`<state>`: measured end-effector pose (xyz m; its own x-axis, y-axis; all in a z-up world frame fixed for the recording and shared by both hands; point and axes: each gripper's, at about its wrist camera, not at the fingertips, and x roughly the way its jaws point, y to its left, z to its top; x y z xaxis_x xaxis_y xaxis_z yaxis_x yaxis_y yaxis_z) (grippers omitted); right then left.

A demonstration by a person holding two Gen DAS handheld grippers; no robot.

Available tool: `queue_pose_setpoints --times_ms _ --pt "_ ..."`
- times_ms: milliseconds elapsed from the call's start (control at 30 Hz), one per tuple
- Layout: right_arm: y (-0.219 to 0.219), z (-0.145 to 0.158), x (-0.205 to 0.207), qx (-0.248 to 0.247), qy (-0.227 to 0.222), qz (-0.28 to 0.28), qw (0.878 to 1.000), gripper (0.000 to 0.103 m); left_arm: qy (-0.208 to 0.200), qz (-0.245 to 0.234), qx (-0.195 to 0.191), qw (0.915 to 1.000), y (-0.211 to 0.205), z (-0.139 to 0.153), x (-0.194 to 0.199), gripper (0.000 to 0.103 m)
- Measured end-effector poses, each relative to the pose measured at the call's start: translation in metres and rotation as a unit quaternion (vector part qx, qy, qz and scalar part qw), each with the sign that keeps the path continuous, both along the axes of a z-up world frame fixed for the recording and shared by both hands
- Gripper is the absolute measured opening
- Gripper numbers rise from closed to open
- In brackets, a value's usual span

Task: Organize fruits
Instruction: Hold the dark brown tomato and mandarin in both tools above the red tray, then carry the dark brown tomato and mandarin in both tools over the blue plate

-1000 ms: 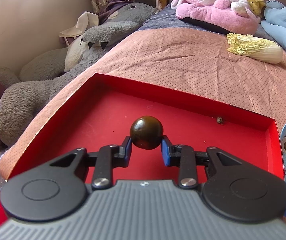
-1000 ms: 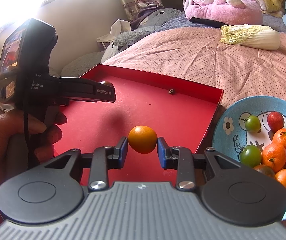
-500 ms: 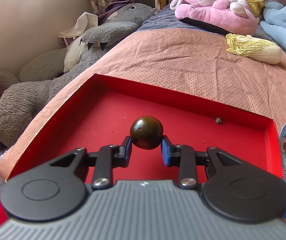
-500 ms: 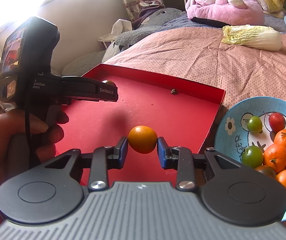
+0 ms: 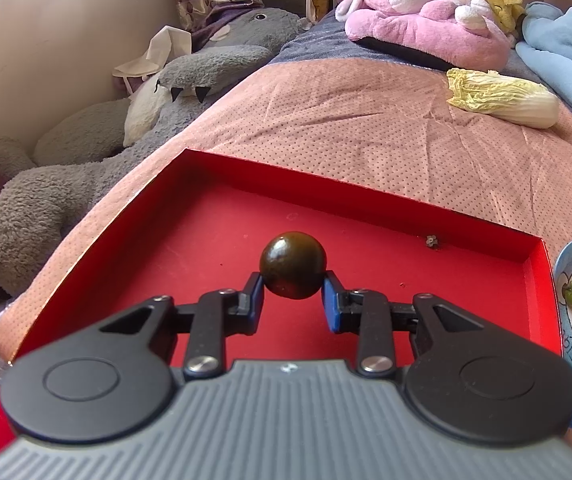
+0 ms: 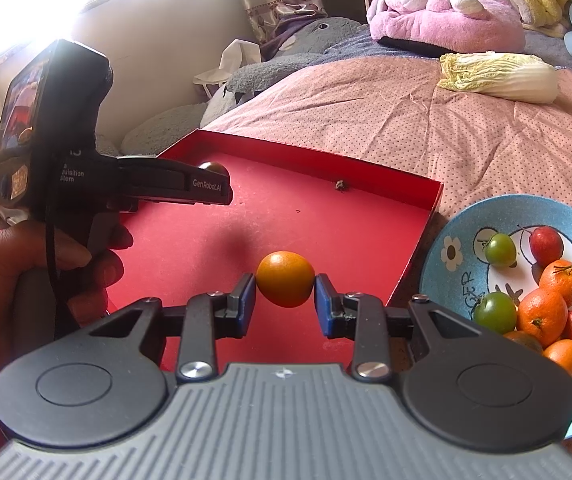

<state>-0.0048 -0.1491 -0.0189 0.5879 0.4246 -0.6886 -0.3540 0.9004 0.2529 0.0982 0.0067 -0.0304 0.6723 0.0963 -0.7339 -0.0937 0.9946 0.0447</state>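
Left wrist view: the left gripper (image 5: pixel 293 289) grasps a dark green-brown tomato (image 5: pixel 293 265) between its blue pads, held above the floor of a red tray (image 5: pixel 366 194). The tray rests on a bed with a pink dotted cover (image 5: pixel 366 120). A small dark speck (image 5: pixel 431 241) lies near the tray's far wall. A blue plate (image 5: pixel 566 258) with small fruits sits just beside the tray's right edge. A napa cabbage (image 5: pixel 502 98) lies farther back on the bed.

Right wrist view: the right gripper (image 6: pixel 285 293) grasps an orange tomato (image 6: pixel 285 284), held above the red tray (image 6: pixel 422 236) near its right wall. The blue plate (image 6: pixel 458 232) carries green tomatoes (image 6: pixel 494 312), red ones and oranges (image 6: pixel 542 312). On the left, a hand (image 6: pixel 5 280) holds the other gripper's handle, its dark tomato (image 6: pixel 213 168) visible at the fingertip end.
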Motion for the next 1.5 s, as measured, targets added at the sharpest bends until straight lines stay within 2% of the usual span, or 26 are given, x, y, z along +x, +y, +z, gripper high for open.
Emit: queue_pose_setpoints --times_ms 900,1067,1267,1400,1500 --pt "-0.002 0.007 -0.007 0.002 -0.008 0.005 1.000 0.037 -0.010 -0.014 -0.003 0.9998 -0.002 0.003 -0.004 0.034" --pt "-0.034 0.015 -0.016 -0.005 -0.022 -0.026 0.999 0.037 -0.028 -0.068 -0.007 0.9973 -0.018 0.011 -0.013 0.034" --pt "-0.099 0.004 -0.025 -0.021 -0.012 -0.103 0.994 0.037 -0.040 -0.126 -0.024 0.9909 -0.054 0.021 -0.026 0.034" --pt "-0.133 -0.003 -0.027 -0.030 -0.017 -0.141 0.989 0.037 -0.038 -0.174 -0.047 0.9828 -0.087 0.025 -0.034 0.034" --pt "-0.153 -0.005 -0.023 -0.036 -0.025 -0.163 0.986 0.037 -0.032 -0.215 -0.051 0.9748 -0.116 0.023 -0.040 0.034"
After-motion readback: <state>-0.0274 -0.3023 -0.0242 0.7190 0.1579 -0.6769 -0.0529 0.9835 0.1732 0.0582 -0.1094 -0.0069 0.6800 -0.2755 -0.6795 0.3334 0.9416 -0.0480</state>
